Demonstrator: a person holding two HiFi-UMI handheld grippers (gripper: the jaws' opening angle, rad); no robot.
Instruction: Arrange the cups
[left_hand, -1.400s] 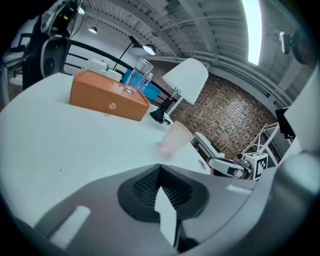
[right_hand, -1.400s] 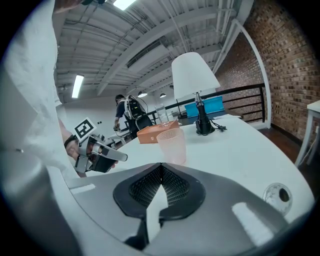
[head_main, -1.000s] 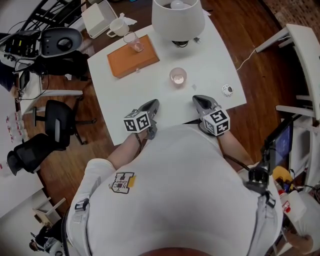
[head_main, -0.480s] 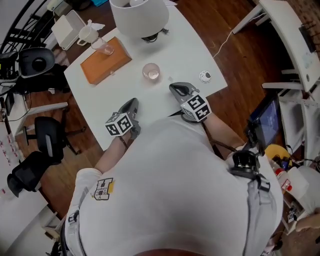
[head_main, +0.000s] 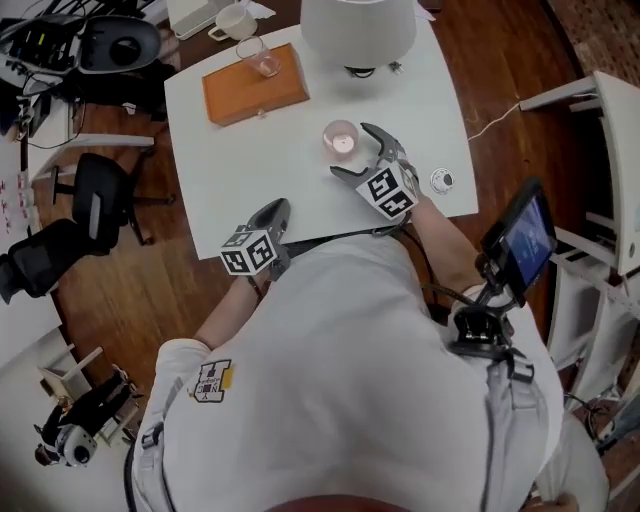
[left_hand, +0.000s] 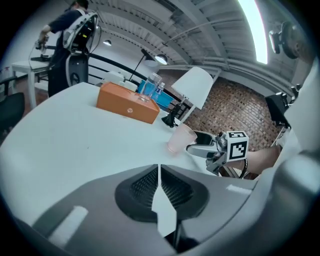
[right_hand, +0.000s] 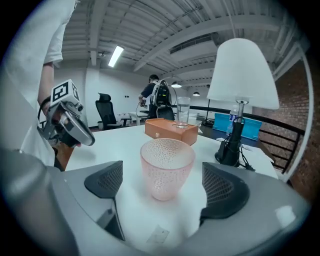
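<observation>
pink cup (head_main: 342, 139) stands upright toward the desk's (head_main: 250, 170) right edge, untouched between the right gripper's (head_main: 352, 150) jaws, which have just been opening; left gripper (head_main: 275, 212), jaws together, sits farther off.

Table (head_main: 290, 175): pink cup (head_main: 341, 138), box (head_main: 245, 90), lamp (head_main: 357, 25)

A pink dimpled cup (head_main: 341, 139) stood upright on the white table (head_main: 250, 170); a clear glass (head_main: 257, 57) stood upright on the orange box (head_main: 240, 95); a white mug (head_main: 233, 22) sat just beyond it.
</observation>
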